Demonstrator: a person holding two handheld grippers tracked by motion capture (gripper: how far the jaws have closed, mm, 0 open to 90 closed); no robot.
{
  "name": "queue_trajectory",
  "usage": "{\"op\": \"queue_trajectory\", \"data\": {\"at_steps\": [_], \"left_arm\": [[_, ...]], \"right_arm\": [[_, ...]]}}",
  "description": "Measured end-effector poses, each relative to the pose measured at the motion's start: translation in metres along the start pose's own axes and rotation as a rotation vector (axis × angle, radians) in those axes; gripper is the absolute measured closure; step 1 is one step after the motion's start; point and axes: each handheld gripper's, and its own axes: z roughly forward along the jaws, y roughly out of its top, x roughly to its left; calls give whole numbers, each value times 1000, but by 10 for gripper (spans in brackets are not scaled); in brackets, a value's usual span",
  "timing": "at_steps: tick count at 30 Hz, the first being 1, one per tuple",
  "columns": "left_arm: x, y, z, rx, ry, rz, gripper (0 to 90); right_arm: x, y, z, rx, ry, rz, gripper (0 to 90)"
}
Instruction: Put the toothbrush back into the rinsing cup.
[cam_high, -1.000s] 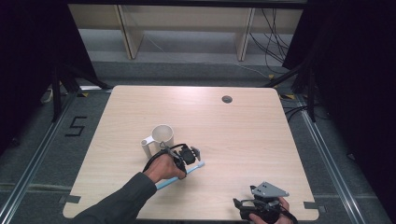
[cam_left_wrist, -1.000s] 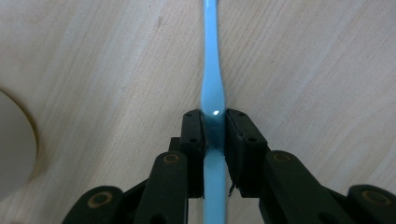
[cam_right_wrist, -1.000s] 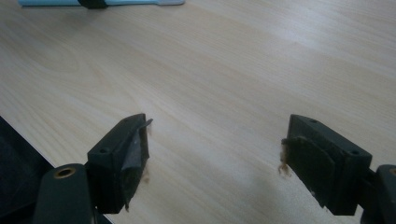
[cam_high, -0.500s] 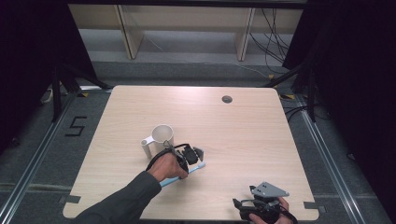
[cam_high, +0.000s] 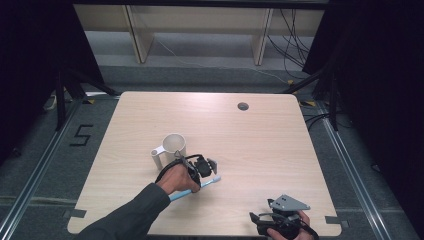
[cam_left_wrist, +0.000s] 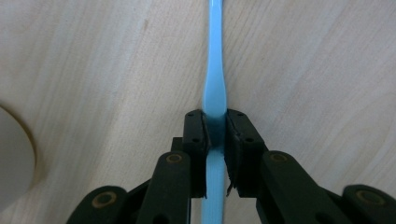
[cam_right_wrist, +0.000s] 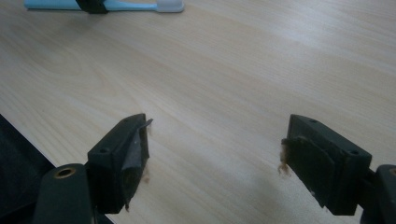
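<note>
Fingers (cam_left_wrist: 195, 140) of left gripper (cam_left_wrist: 215, 133) clamped across light blue toothbrush (cam_left_wrist: 214, 74), mid-handle, likely for balance. Lying flat on wooden table (cam_high: 270, 145), white head (cam_right_wrist: 170, 6) pointing away from white mug (cam_high: 171, 147) just beside the hand. Right gripper (cam_right_wrist: 215, 158) parked near the table's near edge, jaws spread wide and holding nothing, probably kept clear of the pickup.

one mug, one toothbrush, two grippers, one table

one white mug (cam_high: 174, 146) beyond the left gripper (cam_high: 209, 168); one blue toothbrush (cam_left_wrist: 214, 79) between its jaws; the right gripper (cam_high: 256, 220) nearer, on the table (cam_high: 270, 145).
</note>
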Motion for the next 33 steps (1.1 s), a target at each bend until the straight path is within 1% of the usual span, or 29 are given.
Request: {"op": "queue_trajectory", "data": {"at_steps": [1,2,3,4,5,6,7,10,12,15,16,17,18,19,20,21,23,24,25,26,29,30,31,33], "left_arm": [[1,-1,-4,-18,-2,2,783],[2,-2,-6,-24,-10,0,783],[2,-2,-6,-24,-10,0,783],[2,-4,-9,-44,-18,-7,783],[3,-5,-12,-58,-15,-9,783],[3,-6,-15,-67,-16,-11,783],[3,-8,-18,-79,-19,-9,783],[2,-13,-28,-135,-32,-19,783],[2,-16,-33,-167,-48,-23,783],[2,-21,-40,-205,-43,-20,783],[2,-22,-42,-227,-45,-23,783],[2,-23,-45,-245,-50,-31,784],[2,-25,-47,-261,-52,-35,784],[3,-28,-51,-289,-49,-39,784],[3,-28,-51,-289,-49,-39,784],[3,-29,-53,-301,-50,-40,784],[4,-32,-57,-327,-65,-42,784],[4,-36,-61,-347,-72,-41,784],[4,-37,-63,-360,-66,-42,784],[4,-37,-63,-360,-66,-42,784],[6,-42,-70,-414,-59,-36,784],[5,-46,-74,-452,-63,-45,784],[5,-46,-74,-452,-63,-45,784],[5,-49,-77,-486,-75,-54,784]], "right_arm": [[2,0,0,9,2,38,226],[2,0,0,8,3,35,226],[2,0,0,8,3,35,226],[2,0,0,9,3,36,226],[0,0,0,5,-2,13,226],[1,0,0,6,5,22,226],[0,0,0,4,0,14,226],[-1,0,0,0,-1,7,226],[-1,0,0,2,-2,10,226],[-1,0,1,3,-2,8,227],[1,-1,0,10,6,44,227],[0,-1,1,3,6,34,227],[0,-1,1,3,6,34,227],[-1,-1,1,2,7,32,227],[-1,-1,1,2,7,32,227],[0,-1,1,6,6,44,227],[0,-1,1,8,15,43,227],[0,-1,1,8,10,45,227],[-1,-1,1,7,10,37,227],[-1,-1,1,7,10,37,227],[-1,-1,1,5,3,30,227],[-1,-1,1,11,11,40,227],[-1,-1,1,11,11,40,227],[-1,-1,1,7,8,39,227]]}}
